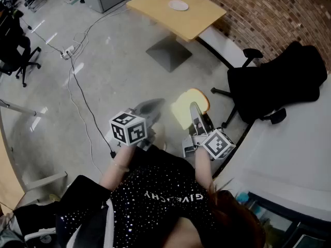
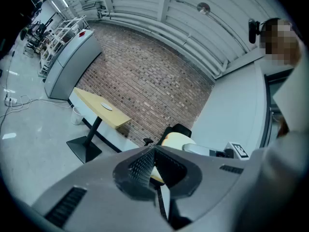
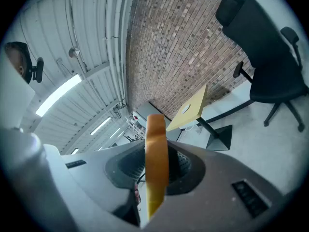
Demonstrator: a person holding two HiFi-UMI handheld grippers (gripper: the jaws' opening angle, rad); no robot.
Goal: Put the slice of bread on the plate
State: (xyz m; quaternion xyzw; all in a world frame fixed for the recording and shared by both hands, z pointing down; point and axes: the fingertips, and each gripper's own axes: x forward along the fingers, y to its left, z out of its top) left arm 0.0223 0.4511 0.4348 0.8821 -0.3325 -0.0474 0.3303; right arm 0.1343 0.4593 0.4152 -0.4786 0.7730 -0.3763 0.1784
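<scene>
A slice of bread (image 1: 187, 107) with a brown crust stands on edge in my right gripper (image 1: 195, 111), which is shut on it out in front of me, above the floor. In the right gripper view the bread (image 3: 156, 129) shows edge-on between the jaws of the right gripper (image 3: 156, 153). My left gripper (image 1: 150, 107) is beside it on the left, shut with nothing in it; its tips meet in the left gripper view (image 2: 153, 151), with the bread (image 2: 176, 140) beyond them. The white plate (image 1: 178, 5) lies on a yellow table (image 1: 199, 19) far ahead.
A black office chair (image 1: 274, 84) stands to the right, next to a white counter (image 1: 289, 154). Cables and a power strip (image 1: 67, 51) lie on the grey floor at left. The table's square base (image 1: 168, 53) sits between me and the tabletop. A brick wall (image 1: 269, 9) runs behind.
</scene>
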